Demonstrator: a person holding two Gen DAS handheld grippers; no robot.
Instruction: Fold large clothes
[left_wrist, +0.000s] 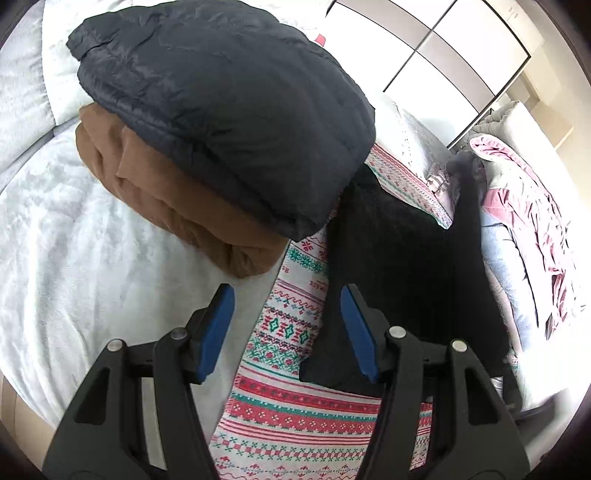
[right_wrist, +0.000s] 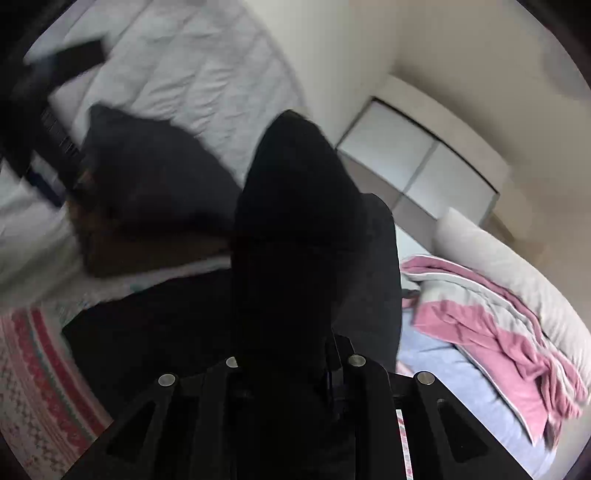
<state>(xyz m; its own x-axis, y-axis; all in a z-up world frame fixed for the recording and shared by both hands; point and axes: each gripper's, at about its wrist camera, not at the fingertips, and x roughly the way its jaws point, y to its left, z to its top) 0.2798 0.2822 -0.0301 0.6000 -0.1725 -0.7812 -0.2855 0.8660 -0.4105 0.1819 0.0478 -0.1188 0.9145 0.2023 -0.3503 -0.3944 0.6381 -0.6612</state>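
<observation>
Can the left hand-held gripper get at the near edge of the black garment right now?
Probably yes. The left hand-held gripper is open, and the black garment edge lies uncovered on the patterned blanket just ahead.

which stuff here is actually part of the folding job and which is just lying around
Part of the job:
black garment, clamped in the right gripper
left gripper, open
folded dark jacket stacked on folded brown garment

Lying about:
patterned blanket
pink bedding
wardrobe

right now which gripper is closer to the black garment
Right. The right gripper appears shut on the black garment, lifting a fold; the left gripper is open, hovering beside its edge over the patterned blanket.
</observation>
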